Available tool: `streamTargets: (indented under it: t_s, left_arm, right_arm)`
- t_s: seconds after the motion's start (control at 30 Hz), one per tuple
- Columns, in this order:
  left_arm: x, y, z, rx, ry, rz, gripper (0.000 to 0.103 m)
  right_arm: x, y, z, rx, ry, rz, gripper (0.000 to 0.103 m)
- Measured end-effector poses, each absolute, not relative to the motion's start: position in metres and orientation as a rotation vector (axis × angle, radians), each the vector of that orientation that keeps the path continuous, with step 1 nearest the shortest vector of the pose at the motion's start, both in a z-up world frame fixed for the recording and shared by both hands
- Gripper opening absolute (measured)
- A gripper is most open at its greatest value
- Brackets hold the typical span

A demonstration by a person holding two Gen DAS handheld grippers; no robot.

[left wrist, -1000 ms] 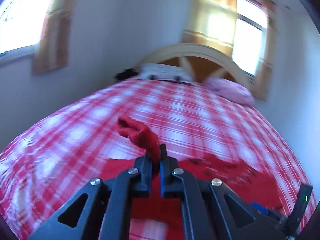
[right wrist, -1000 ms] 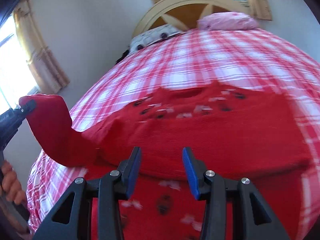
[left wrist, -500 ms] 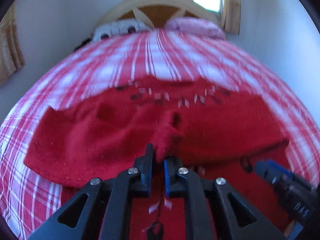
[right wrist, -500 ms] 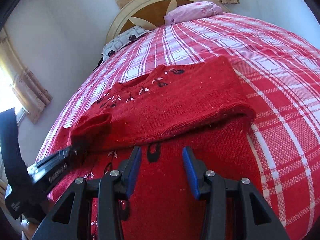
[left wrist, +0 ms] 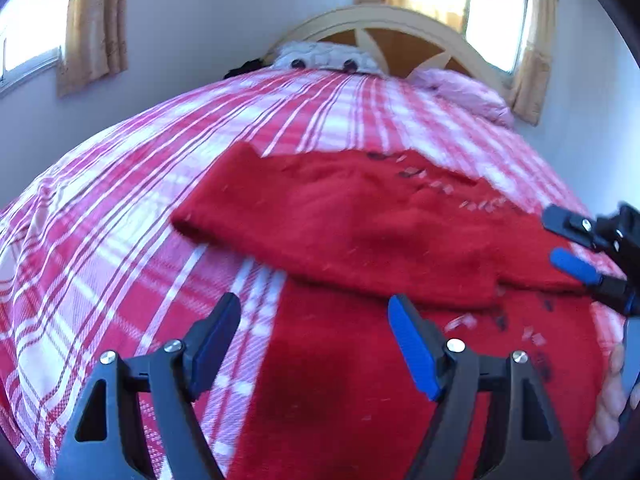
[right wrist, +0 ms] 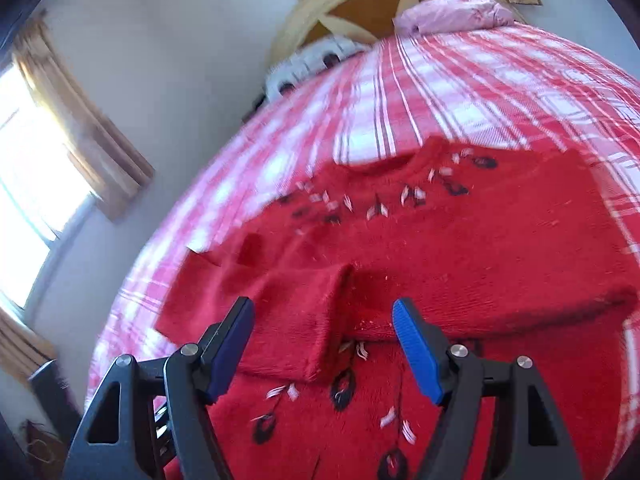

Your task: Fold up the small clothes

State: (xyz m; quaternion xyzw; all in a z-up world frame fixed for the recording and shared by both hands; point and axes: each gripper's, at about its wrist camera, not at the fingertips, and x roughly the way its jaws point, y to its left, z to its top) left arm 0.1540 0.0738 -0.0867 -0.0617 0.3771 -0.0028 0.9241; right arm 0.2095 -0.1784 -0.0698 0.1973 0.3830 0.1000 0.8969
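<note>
Left wrist view: the left gripper (left wrist: 314,344) has its jaws opening, nothing between them, above the red sweater (left wrist: 360,220) lying across the middle of the checked bedspread (left wrist: 100,220); the right gripper (left wrist: 560,236) shows at the right edge.

Right wrist view: the right gripper (right wrist: 324,344) — jaws also opening, empty — hovers low in the frame over the sweater's folded sleeve (right wrist: 288,320).

I see a red-and-white checked bedspread (left wrist: 120,220) filling mid-frame, a pink pillow (right wrist: 452,12) upper right, an arched headboard (left wrist: 400,20) top centre, and curtains (left wrist: 94,24), perhaps yellow, upper left.
</note>
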Motion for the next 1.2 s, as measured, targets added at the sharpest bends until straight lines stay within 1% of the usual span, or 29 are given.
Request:
streamTargets:
  t_s: [0.07, 0.13, 0.17, 0.2, 0.23, 0.27, 0.33, 0.37, 0.4, 0.53, 0.77, 0.9, 0.97, 1.07, 1.2]
  left_arm:
    - [0.156, 0.079, -0.091, -0.172, 0.801, -0.010, 0.079]
    - [0.154, 0.084, -0.090, -0.201, 0.792, 0.000, 0.079]
    - [0.154, 0.086, -0.091, -0.211, 0.794, 0.013, 0.079]
    - [0.153, 0.088, -0.093, -0.227, 0.801, 0.020, 0.079]
    - [0.154, 0.088, -0.095, -0.237, 0.807, 0.023, 0.079]
    - [0.155, 0.091, -0.097, -0.250, 0.815, 0.023, 0.079]
    - [0.157, 0.097, -0.100, -0.290, 0.829, 0.022, 0.079]
    - [0.157, 0.100, -0.101, -0.312, 0.827, 0.018, 0.079]
    - [0.155, 0.102, -0.101, -0.323, 0.822, 0.016, 0.079]
    - [0.154, 0.101, -0.102, -0.322, 0.819, 0.018, 0.079]
    - [0.158, 0.104, -0.103, -0.337, 0.822, 0.020, 0.080]
    - [0.159, 0.103, -0.103, -0.328, 0.828, 0.029, 0.080]
    - [0.161, 0.104, -0.103, -0.328, 0.829, 0.033, 0.080]
    - [0.162, 0.104, -0.104, -0.323, 0.832, 0.041, 0.080]
    - [0.165, 0.102, -0.104, -0.305, 0.838, 0.051, 0.080]
  right_arm:
    - [0.220, -0.164, -0.083, 0.370, 0.823, 0.201, 0.070]
    - [0.229, -0.151, -0.094, 0.302, 0.861, 0.161, 0.059]
    - [0.231, -0.146, -0.099, 0.278, 0.871, 0.147, 0.058]
    - [0.232, -0.140, -0.101, 0.244, 0.860, 0.127, 0.056]
    - [0.231, -0.135, -0.101, 0.200, 0.851, 0.109, 0.050]
    - [0.229, -0.133, -0.101, 0.167, 0.851, 0.099, 0.037]
    - [0.229, -0.127, -0.100, 0.118, 0.852, 0.097, 0.018]
    - [0.228, -0.125, -0.100, 0.109, 0.848, 0.106, 0.013]
    - [0.227, -0.124, -0.099, 0.100, 0.847, 0.112, 0.010]
    - [0.217, -0.114, -0.079, 0.039, 0.797, 0.115, 0.008]
    - [0.218, -0.101, 0.014, -0.003, 0.629, 0.221, 0.008]
    - [0.222, -0.113, 0.067, -0.021, 0.536, 0.210, 0.008]
    - [0.220, -0.124, 0.085, -0.047, 0.494, 0.187, 0.008]
    - [0.214, -0.155, 0.096, -0.091, 0.463, 0.123, 0.008]
    - [0.216, -0.209, 0.070, -0.054, 0.529, 0.056, 0.008]
